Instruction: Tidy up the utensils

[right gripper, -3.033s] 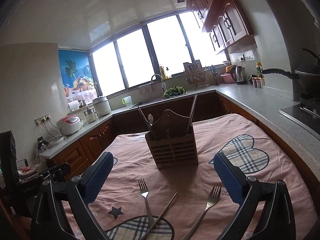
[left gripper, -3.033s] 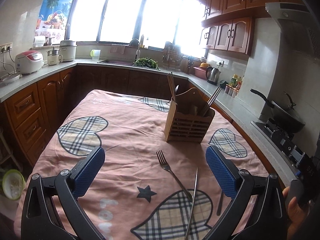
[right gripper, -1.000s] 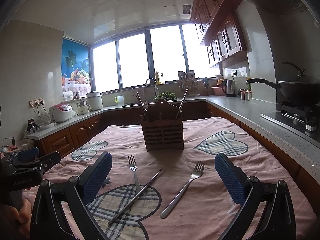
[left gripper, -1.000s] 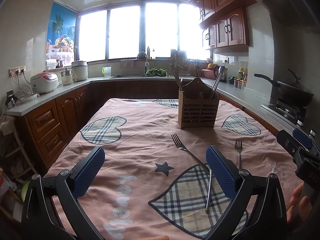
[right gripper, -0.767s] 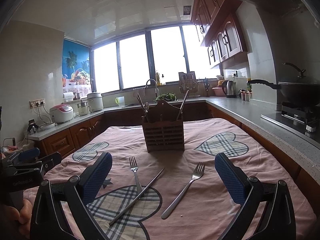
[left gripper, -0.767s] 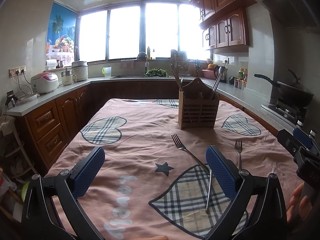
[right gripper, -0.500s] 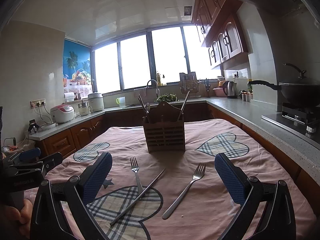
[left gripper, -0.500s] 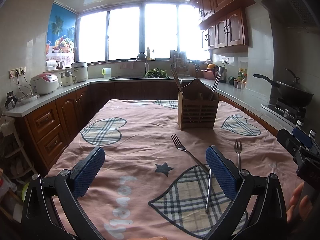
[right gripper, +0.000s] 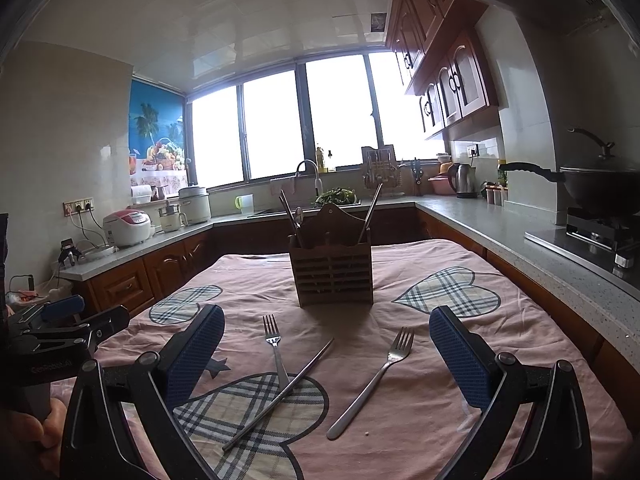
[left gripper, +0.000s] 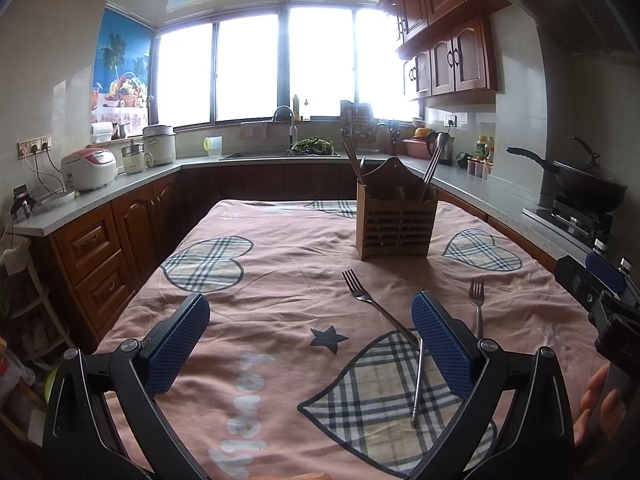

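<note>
Between the blue-padded fingers of the right tongs (right gripper: 326, 354), held wide apart and empty: loose cutlery on the pink cloth with plaid hearts covering the tabletop (right gripper: 420, 308); left tongs (left gripper: 310, 342) likewise spread and holding nothing.

Item 1: right-hand steel fork (right gripper: 372, 382); lies alone, nearest the right tongs; long axis diagonal, tines away and rightward, handle end toward the camera and leftward.

Item 2: single steel chopstick (right gripper: 280, 394); diagonal, near end down-left on a plaid heart, far end toward the holder; crosses the handle of item 3.

Item 3: left-hand steel fork (right gripper: 275, 350); roughly fore-and-aft, tines away; nearer the left tongs, just ahead of their right finger in the left view.

Item 4: slatted brown wooden utensil holder (right gripper: 331, 268); upright, beyond all three and well apart from both tongs; chopsticks already standing in it.

Judgement: items 1–3 lie outside the holder; item 1 suits the right tongs, closing across its slanted handle.
</note>
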{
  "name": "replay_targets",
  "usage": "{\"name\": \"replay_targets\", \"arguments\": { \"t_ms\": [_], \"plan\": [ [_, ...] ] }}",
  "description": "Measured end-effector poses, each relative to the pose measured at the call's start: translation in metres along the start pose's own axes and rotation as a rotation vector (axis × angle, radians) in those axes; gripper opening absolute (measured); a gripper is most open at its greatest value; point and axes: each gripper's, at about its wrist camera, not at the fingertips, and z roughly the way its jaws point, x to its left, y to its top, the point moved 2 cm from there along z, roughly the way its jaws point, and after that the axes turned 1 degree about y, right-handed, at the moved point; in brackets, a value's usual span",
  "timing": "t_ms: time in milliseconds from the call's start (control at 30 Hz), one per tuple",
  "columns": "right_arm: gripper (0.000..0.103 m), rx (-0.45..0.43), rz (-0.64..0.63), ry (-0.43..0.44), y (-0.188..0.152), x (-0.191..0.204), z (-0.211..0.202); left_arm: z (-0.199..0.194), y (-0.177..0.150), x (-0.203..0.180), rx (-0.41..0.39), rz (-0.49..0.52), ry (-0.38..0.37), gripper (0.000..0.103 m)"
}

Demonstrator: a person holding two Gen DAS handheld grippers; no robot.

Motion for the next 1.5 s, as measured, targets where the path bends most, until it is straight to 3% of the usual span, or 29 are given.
{"name": "replay_targets", "arguments": {
  "t_ms": [1500],
  "plan": [
    [0.103,0.000,0.004,0.004,0.0042,-0.0052,0.0039,0.0087,0.0027,-0.0020,0.000,0.006,-0.016,0.103]
  ]
}}
